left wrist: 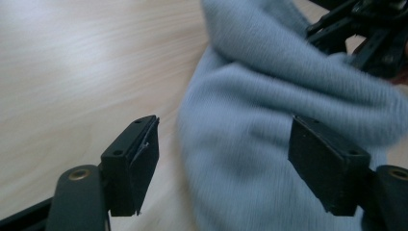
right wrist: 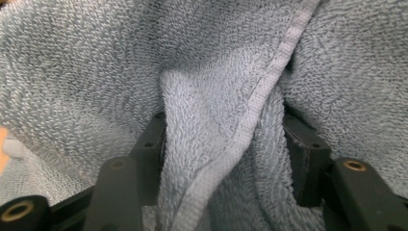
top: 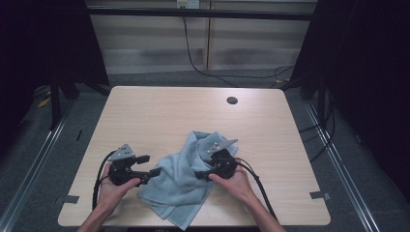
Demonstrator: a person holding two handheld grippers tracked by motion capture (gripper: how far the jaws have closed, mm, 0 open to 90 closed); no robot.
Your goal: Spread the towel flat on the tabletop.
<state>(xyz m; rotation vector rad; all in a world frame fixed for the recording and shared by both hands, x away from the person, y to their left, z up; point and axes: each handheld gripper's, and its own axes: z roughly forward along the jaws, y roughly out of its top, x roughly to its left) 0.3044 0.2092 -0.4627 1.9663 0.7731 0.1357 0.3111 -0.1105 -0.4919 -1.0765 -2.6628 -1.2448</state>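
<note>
Right gripper (right wrist: 223, 144) bunches towel (right wrist: 96, 72); left gripper (left wrist: 223, 163) open.

1. A plain pale grey-blue is being shown by the towel (top: 181, 176).
2. Black is being worn by both grippers.
3. Light wood grain is being displayed by the table (top: 159, 108).
</note>
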